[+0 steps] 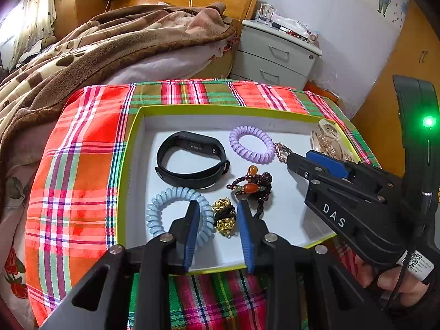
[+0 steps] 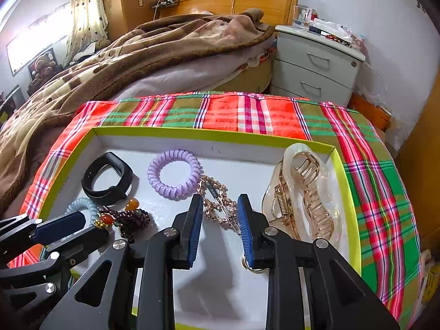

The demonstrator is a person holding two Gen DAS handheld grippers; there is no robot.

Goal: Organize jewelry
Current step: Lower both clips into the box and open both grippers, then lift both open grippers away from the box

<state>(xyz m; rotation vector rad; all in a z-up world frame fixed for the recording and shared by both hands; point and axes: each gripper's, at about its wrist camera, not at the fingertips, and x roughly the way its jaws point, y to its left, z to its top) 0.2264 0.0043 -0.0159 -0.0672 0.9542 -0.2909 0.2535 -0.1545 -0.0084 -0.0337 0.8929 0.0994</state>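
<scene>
Black, rubbery: a wristband [image 1: 192, 159] lies at the far left of the white tray [image 1: 275, 126], which sits on the plaid cloth [image 1: 82, 165] over the tabletop.

Pale blue: a coiled hair tie [image 1: 165, 209], near left, just in front of the wristband. Your left claw [image 1: 218, 214] hangs over this corner with its blue pads spread; one pad crosses in front of the blue coil.

Gold and black: a small bell hair tie [image 1: 225, 217] lies between those spread pads, and neither pad presses on it.

Dark red and amber: a beaded strand [image 1: 253, 185], bunched, just beyond the bell tie toward the tray's middle.

Lilac: a second coiled hair tie [image 2: 173, 174], far centre, touching or nearly touching the next item.

Rose-gold: a beaded hair clip [image 2: 220, 206] lies right of centre. Your right claw [image 2: 218, 214] hovers at it with the pads apart; the clip's near end runs between them, with no pinch that I can see.

Clear and champagne: a large claw clip [image 2: 302, 192] leans along the tray's right wall, well apart from the left group.

Step in hand, as I judge it: placing. Every piece already lies inside the tray, and both of your claws stand parted over a piece rather than carrying one.

Next move, as I judge it: lift each claw straight up and clear, so no pad snags the bell tie or the thin clip. If you regroup pieces, close squarely across the clip's narrow bar; it will slip easily.
</scene>
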